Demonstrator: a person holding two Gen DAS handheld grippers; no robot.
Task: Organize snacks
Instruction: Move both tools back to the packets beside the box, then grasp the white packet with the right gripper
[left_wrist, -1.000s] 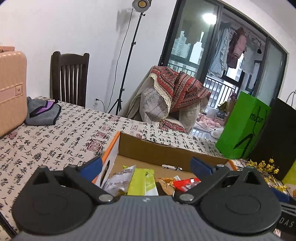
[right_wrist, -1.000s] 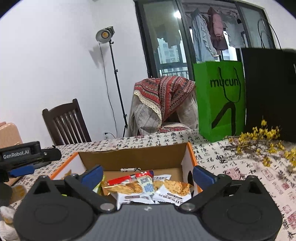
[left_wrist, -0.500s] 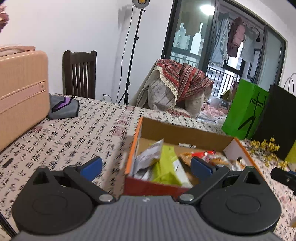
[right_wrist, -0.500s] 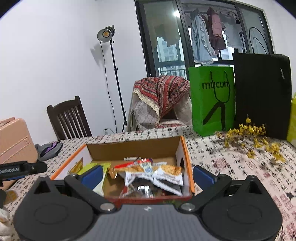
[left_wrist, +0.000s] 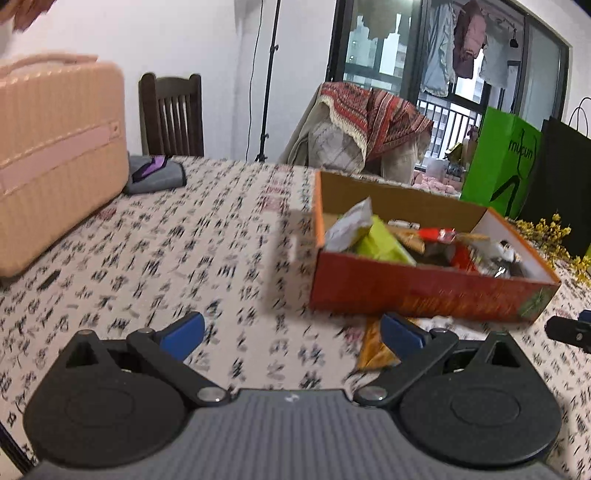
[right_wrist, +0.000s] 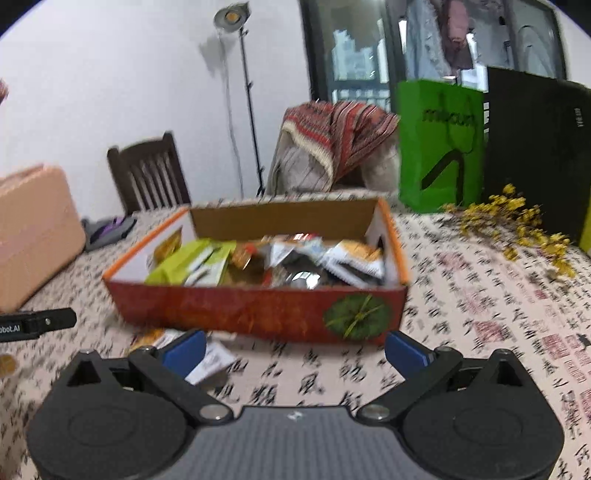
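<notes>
The snack box (right_wrist: 258, 314) is sitting on the patterned tablecloth (right_wrist: 461, 295), long axis lying crosswise to the right gripper (right_wrist: 293, 349), packets heaped inside; both the left gripper (left_wrist: 291, 334) and the right are gaping wide, gripping nothing; a loose packet (left_wrist: 373, 347) is lying just before the box

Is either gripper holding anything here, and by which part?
Nothing is held. Left gripper and right gripper are both open and empty, short of the snack box.

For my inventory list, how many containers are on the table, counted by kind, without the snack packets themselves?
Shopping bags: 2, the green bag and the black bag
Snack box: 1
Pink suitcase: 1
Grey pouch: 1
Total: 5
</notes>
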